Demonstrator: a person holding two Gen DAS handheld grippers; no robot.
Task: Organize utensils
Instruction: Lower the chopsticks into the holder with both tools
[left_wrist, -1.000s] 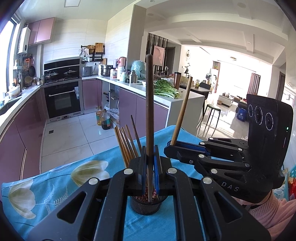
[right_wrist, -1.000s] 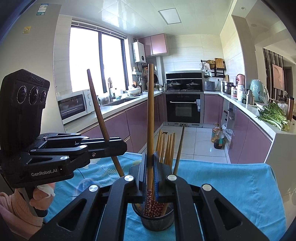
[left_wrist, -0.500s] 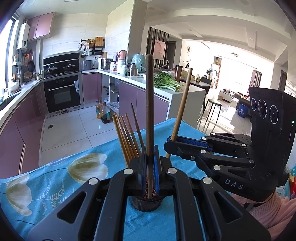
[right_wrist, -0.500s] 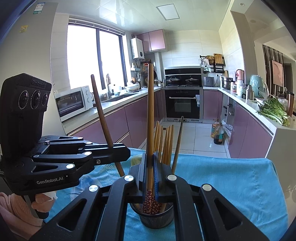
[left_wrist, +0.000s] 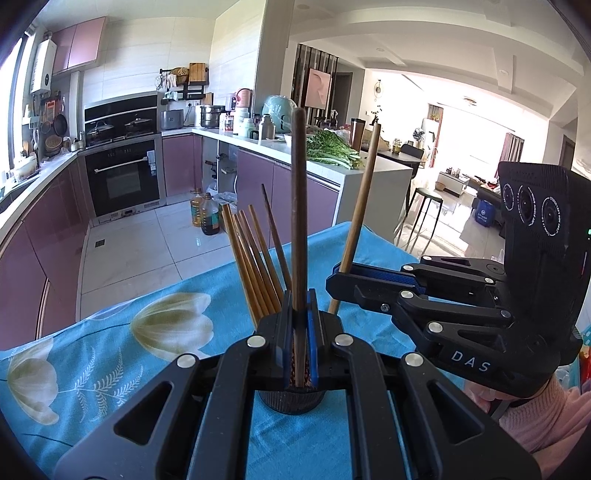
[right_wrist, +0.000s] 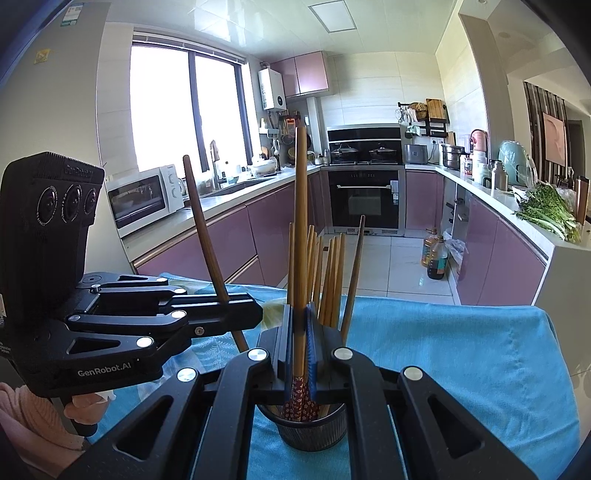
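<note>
Between the left gripper (left_wrist: 299, 325) fingers sits a clamped dark chopstick (left_wrist: 298, 206); right gripper (right_wrist: 300, 332) pinches a lighter chopstick (right_wrist: 301, 221), holder cup (right_wrist: 312, 430) just below. Tilted release could miss the rim.

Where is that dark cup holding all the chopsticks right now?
The dark cup stands on the blue flowered cloth, low and central in both wrist views, just beyond the right tool and the left tool, each clamped on a chopstick over it.
</note>
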